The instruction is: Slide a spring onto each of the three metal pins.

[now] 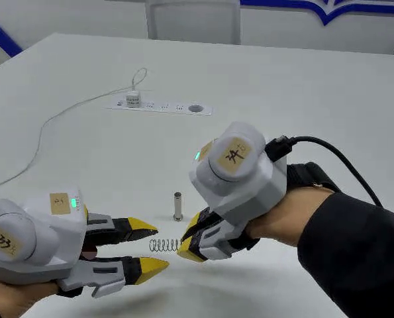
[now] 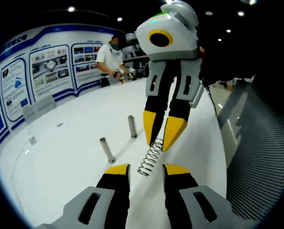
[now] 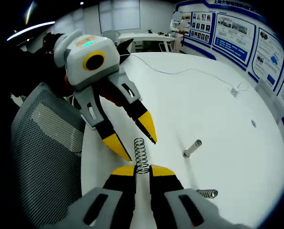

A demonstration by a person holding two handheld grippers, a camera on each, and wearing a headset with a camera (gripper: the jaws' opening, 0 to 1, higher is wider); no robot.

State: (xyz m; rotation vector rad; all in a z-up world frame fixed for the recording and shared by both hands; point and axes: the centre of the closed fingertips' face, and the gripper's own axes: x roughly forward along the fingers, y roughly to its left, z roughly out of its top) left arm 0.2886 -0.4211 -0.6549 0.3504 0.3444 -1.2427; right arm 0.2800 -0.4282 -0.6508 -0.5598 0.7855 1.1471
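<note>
Pinching spring (image 3: 141,152) on white table (image 3: 218,114), right claw (image 3: 142,171); poster-lined walls (image 3: 227,33)

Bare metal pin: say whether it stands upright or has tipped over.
Upright. In the head view the bare pin stands on its end on the table, round top up, apart from the spring.

The table (image 1: 302,93) is bare toward its far and right edges. A power strip (image 1: 158,105) and its cable (image 1: 57,119) cross the left side. By the near edge, an upright pin (image 1: 177,206) stands just behind a lying spring (image 1: 163,246).
</note>
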